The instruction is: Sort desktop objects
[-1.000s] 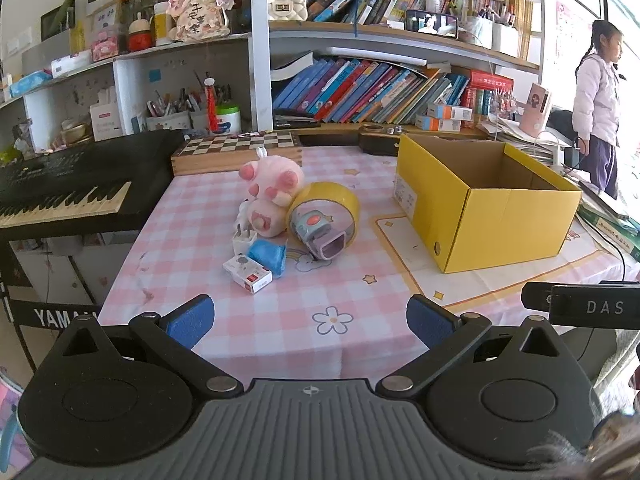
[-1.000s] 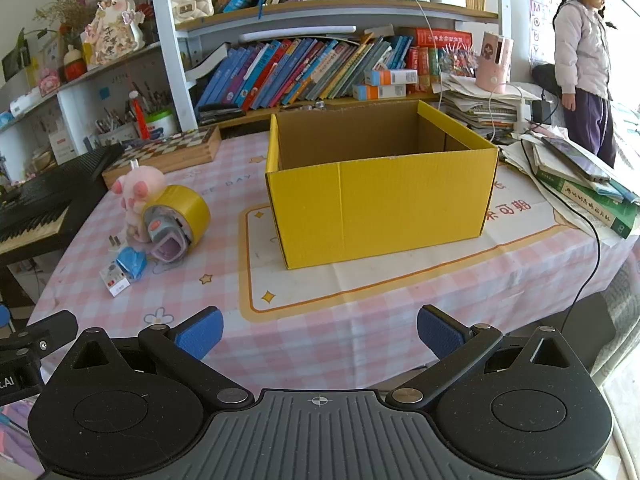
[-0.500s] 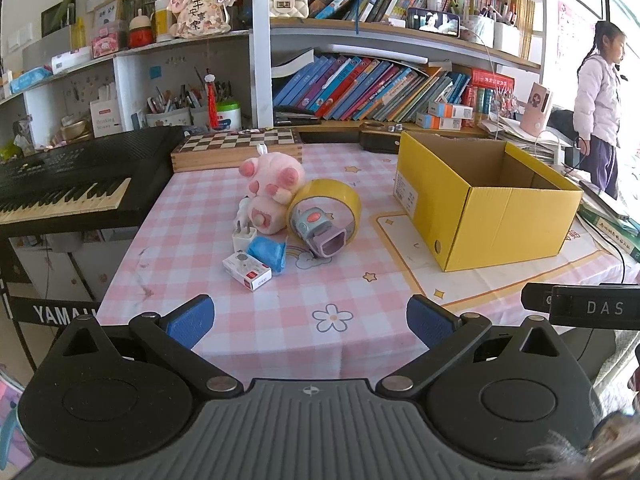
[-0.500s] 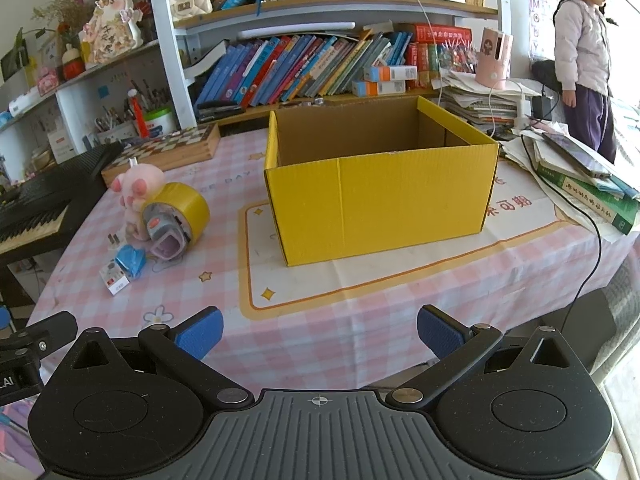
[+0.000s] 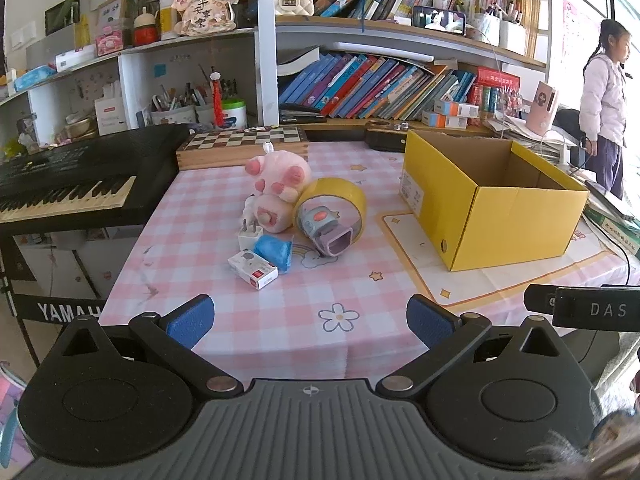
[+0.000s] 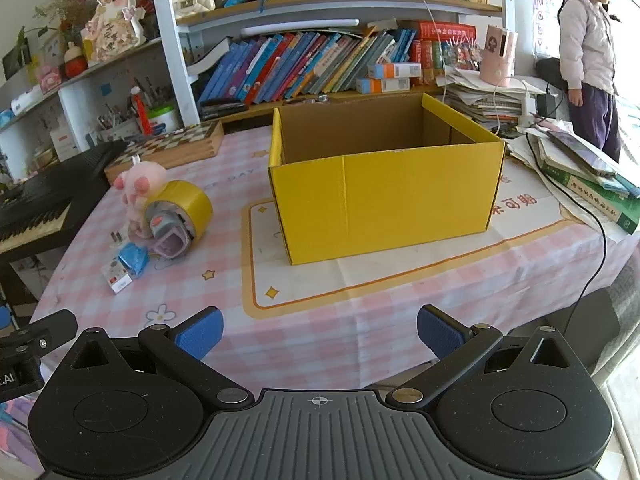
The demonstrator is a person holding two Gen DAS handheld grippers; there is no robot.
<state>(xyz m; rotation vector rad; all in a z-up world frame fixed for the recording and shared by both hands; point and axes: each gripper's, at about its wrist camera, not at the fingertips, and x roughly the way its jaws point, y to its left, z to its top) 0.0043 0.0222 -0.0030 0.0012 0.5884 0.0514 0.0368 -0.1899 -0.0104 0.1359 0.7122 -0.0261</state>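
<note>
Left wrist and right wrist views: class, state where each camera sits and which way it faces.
Left wrist: on the left hand-held gripper, facing the toy cluster around the pink plush; its open blue fingers show.
Right wrist: on the right hand-held gripper, facing the yellow box; its open fingers show.
Shared: box, plush, yellow tape roll, bookshelf.

We get bright daylight in both views, coming from the window [image 6: 628, 92] at far right, which is blown out to white w/ no detail. Shadows on the tablecloth [image 5: 256, 300] are soft and faint. The yellow box [image 6: 384, 200] is evenly lit outside, darker inside. Focus is sharp at centre. Strong fisheye bend: shelves [image 5: 400, 32] curve, and corners go black w/ vignetting. No motion blur.
</note>
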